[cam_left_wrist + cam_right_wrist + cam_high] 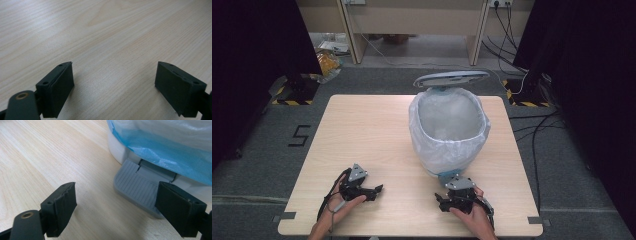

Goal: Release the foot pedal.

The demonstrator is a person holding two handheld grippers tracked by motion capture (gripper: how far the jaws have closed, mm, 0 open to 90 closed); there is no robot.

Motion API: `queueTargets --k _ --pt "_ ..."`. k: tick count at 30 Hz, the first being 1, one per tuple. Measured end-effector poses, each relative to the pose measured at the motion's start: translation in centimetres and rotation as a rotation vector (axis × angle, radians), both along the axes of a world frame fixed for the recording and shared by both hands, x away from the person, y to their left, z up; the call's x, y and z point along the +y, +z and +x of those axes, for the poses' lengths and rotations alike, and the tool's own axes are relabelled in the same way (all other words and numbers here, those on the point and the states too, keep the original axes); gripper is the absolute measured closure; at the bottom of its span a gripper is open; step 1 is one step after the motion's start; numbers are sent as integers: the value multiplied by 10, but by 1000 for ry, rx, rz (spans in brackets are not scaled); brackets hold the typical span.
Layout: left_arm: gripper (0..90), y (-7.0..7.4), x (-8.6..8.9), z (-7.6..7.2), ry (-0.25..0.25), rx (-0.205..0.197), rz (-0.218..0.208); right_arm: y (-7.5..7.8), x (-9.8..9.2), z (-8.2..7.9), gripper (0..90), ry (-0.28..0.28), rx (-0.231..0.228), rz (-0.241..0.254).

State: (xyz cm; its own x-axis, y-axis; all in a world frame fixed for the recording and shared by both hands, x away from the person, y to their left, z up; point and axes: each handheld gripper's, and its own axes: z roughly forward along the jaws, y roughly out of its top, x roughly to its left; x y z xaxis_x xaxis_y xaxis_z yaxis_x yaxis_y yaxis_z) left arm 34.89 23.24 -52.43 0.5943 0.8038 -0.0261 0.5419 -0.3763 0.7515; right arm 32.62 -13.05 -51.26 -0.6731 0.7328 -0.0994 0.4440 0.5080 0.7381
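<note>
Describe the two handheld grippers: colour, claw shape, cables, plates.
Both are black. The left gripper and right gripper each carry a grey three-cornered plate on top, and a dark cable trails back along each forearm. Up close, each claw has two flat rectangular black pads with small screw holes along the edge and a brass-ringed pivot hole at lower left. No sleeves visible.

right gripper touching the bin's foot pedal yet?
Cannot tell. In the right gripper view the open right gripper has one jaw overlapping the grey pedal at the bin's base; no gap or contact shows plainly.
</note>
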Motion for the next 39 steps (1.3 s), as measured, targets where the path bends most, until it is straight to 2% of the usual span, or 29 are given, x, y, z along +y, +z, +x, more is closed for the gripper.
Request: queueTargets --k 4,10,15,24,39 --pt "147 0 0 1 -2 1 3 1 -2 0 173 -3 8 33" --pt "147 0 0 1 -3 1 3 2 -2 0 173 -7 4 37" --pt "147 0 0 1 -3 1 4 1 -3 -1 173 -18 0 60" --pt "146 0 0 1 -3 1 5 1 -1 -2 174 -27 -14 49" --pt "146 0 0 2 -7 -1 5 2 -4 -2 186 -28 -12 76"
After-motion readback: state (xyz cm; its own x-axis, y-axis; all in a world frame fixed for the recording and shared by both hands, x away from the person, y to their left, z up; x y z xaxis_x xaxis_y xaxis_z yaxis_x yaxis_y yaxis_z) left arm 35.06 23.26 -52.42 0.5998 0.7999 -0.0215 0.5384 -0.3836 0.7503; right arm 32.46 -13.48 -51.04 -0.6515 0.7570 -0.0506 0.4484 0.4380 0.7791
